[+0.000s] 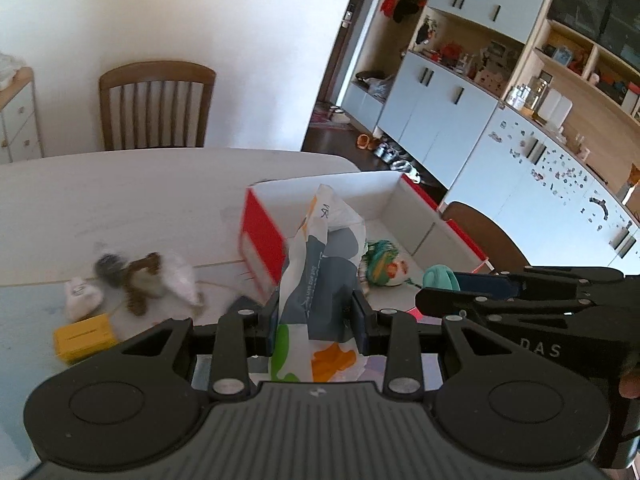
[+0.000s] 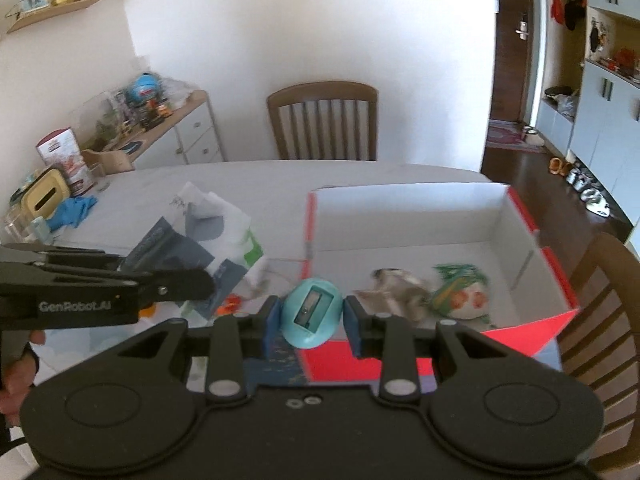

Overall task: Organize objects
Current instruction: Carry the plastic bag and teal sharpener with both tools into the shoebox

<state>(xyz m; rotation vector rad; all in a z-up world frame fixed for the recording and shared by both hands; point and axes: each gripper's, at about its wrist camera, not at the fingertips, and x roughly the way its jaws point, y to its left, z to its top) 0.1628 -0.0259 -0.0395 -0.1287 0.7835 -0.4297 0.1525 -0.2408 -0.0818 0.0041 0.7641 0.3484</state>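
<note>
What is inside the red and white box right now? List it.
Inside the box, a green-and-orange printed pouch and a blurred grey-brown item lie on the floor near its front. The right gripper, holding a teal sharpener, covers the front left corner.

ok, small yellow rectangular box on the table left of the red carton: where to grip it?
Take the small yellow rectangular box across its two long flat sides, coming from above. It lies flat on the white table, long faces parallel, with a white pouch close behind, so a side approach looks crowded.
</note>
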